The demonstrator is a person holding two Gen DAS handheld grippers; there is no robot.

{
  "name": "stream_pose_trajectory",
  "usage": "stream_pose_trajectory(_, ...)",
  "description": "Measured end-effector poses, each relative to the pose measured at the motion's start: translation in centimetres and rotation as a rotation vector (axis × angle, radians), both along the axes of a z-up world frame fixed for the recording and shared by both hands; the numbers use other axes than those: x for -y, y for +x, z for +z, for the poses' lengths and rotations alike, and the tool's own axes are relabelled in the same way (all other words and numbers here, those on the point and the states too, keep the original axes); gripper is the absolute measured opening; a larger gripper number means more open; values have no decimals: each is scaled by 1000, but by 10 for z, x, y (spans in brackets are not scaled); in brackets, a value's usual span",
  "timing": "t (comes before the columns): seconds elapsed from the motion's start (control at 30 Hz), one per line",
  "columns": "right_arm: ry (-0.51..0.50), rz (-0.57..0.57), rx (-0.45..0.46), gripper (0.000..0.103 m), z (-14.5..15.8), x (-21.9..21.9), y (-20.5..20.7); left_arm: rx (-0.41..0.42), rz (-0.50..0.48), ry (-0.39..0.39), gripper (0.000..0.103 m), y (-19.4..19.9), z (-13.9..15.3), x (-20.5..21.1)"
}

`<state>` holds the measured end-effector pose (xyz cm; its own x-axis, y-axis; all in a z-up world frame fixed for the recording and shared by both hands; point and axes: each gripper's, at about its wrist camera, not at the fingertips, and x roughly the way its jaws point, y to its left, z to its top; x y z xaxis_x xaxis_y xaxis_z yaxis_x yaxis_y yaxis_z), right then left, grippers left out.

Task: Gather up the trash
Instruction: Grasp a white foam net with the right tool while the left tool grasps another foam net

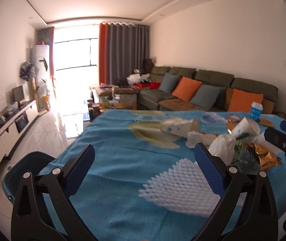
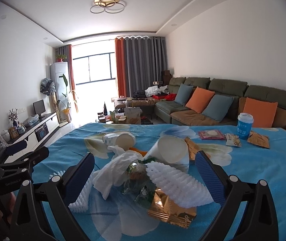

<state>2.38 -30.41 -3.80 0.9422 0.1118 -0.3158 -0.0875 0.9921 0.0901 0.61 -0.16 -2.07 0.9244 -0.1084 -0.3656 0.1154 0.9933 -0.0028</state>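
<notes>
Trash lies on a table under a blue flowered cloth (image 1: 112, 138). In the left wrist view my left gripper (image 1: 143, 158) is open, with a white foam net sleeve (image 1: 181, 188) lying between its fingers toward the right one. Beyond it sit a tipped paper cup (image 1: 180, 127) and crumpled white tissue (image 1: 222, 146). My right gripper (image 2: 145, 167) is open over a heap: white tissue (image 2: 112, 172), a foam net (image 2: 175, 182), a gold wrapper (image 2: 169, 208), a green clear wrapper (image 2: 135, 178) and a tipped white paper cup (image 2: 171, 150). Another tipped cup (image 2: 120, 138) lies further back.
A blue lidded cup (image 2: 245, 125) stands upright at the far right with a pink packet (image 2: 211, 135) and snack wrappers (image 2: 258, 139) near it. A blue bin (image 1: 18, 170) sits below the table's left edge. A green sofa (image 2: 223, 104) stands behind; a TV cabinet (image 1: 8, 126) lines the left wall.
</notes>
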Motion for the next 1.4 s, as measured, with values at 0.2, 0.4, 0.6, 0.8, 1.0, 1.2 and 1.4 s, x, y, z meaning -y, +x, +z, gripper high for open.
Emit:
stream_pose_trajectory(0.2,25,-6,-79,91,-9,17,8,-117,-106,-3,97,16,-20,4)
stream_pose_trajectory(0.4,32,7,-124,78,-15,27,9,-197,-183,-14,94,28,-35,15)
stream_pose_trajectory(0.6,49,12,-166,56,-20,41,11,-317,-271,-81,74,42,-49,21)
stream_pose_trajectory(0.8,41,22,-160,29,-15,50,8,-346,-280,-114,47,47,-52,21)
stream_pose_trajectory(1.0,30,12,-134,18,-7,58,5,-363,-276,-126,21,46,-50,13)
stream_pose_trajectory(1.2,29,-4,-97,14,6,65,-2,-346,-281,-134,40,37,-42,4)
stream_pose_trajectory(1.4,29,-16,-54,14,18,70,-8,-377,-331,-165,73,38,-44,1)
